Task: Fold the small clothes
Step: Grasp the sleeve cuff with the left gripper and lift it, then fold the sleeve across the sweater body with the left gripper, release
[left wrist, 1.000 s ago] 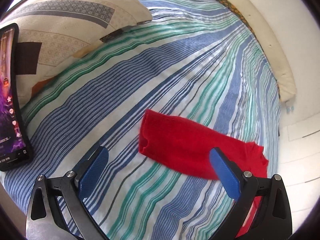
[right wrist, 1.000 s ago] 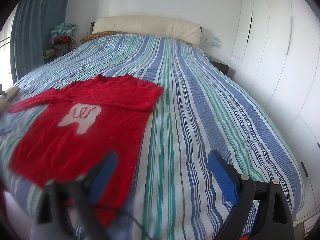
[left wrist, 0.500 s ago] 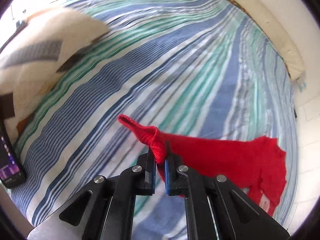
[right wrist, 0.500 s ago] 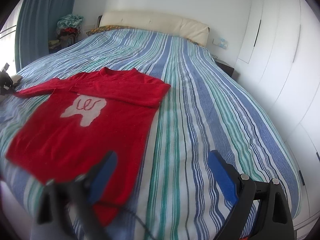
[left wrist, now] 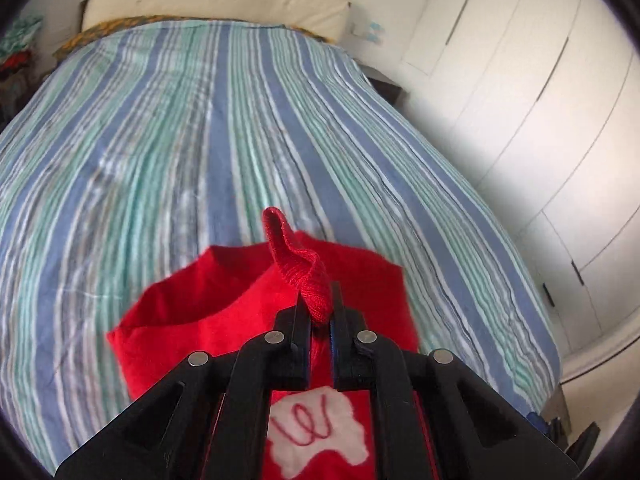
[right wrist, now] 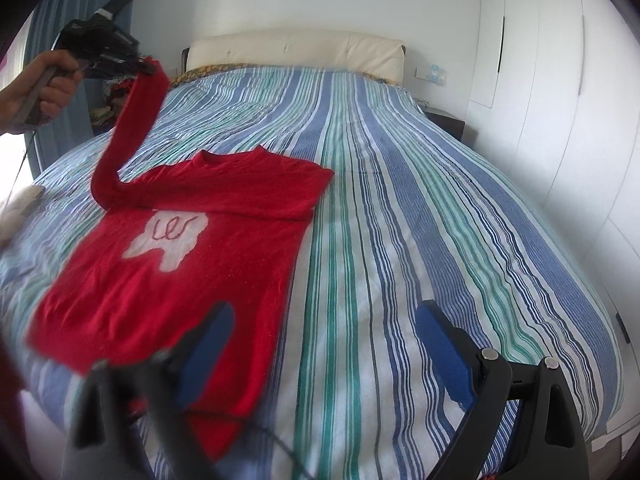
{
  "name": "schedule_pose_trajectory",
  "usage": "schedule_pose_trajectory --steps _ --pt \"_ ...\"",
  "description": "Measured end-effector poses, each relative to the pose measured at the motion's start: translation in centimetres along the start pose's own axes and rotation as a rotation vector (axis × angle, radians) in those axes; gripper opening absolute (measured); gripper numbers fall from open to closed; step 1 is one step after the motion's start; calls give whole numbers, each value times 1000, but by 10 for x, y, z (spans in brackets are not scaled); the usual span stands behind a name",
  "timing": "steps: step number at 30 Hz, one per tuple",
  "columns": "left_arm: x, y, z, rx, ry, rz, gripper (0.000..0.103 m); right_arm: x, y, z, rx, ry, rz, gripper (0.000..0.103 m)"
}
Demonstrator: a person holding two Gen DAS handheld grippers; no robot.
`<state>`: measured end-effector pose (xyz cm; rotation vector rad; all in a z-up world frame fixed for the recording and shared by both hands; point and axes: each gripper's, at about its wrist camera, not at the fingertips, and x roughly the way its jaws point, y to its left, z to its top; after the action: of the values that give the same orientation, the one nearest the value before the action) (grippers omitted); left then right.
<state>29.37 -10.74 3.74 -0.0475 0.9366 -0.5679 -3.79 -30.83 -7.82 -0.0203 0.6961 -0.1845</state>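
Note:
A small red sweater (right wrist: 188,264) with a white tooth patch (right wrist: 168,236) lies flat on the striped bed, its right sleeve folded across the chest. My left gripper (left wrist: 319,312) is shut on the cuff of the left sleeve (left wrist: 304,268) and holds it lifted high above the sweater; it also shows in the right wrist view (right wrist: 148,66), with the sleeve (right wrist: 128,132) hanging down from it. My right gripper (right wrist: 324,344) is open and empty, low over the bed near the sweater's hem.
The striped bedspread (right wrist: 420,208) covers a wide bed with a cream headboard (right wrist: 296,48). White wardrobe doors (right wrist: 560,100) stand along the right. A dark nightstand (right wrist: 444,120) is beside the bed. Blue curtains (right wrist: 80,8) and piled clothes are at the left.
My left gripper shut on the sleeve cuff, lifted it off the bed and swung it up over the sweater. My right gripper stayed open and nearly still.

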Motion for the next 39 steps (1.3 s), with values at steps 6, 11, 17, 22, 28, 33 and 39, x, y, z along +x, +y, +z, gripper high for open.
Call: schedule_pose_trajectory --steps 6,11,17,22,28,33,39 --pt "39 5 -31 -47 79 -15 62 -1 -8 1 44 0 12 91" --pt "-13 81 -74 -140 -27 134 81 -1 -18 0 92 -6 31 91" --pt "-18 143 -147 -70 90 229 81 12 -34 -1 191 37 68 91" --pt "24 116 -173 163 168 351 81 15 -39 -3 228 48 54 91" --pt "59 130 -172 24 137 510 6 16 -33 -3 203 59 30 91" --pt "49 139 -188 -21 115 483 4 14 -29 -4 175 52 24 91" --pt "41 149 -192 -61 129 455 9 23 -26 -6 172 84 44 91"
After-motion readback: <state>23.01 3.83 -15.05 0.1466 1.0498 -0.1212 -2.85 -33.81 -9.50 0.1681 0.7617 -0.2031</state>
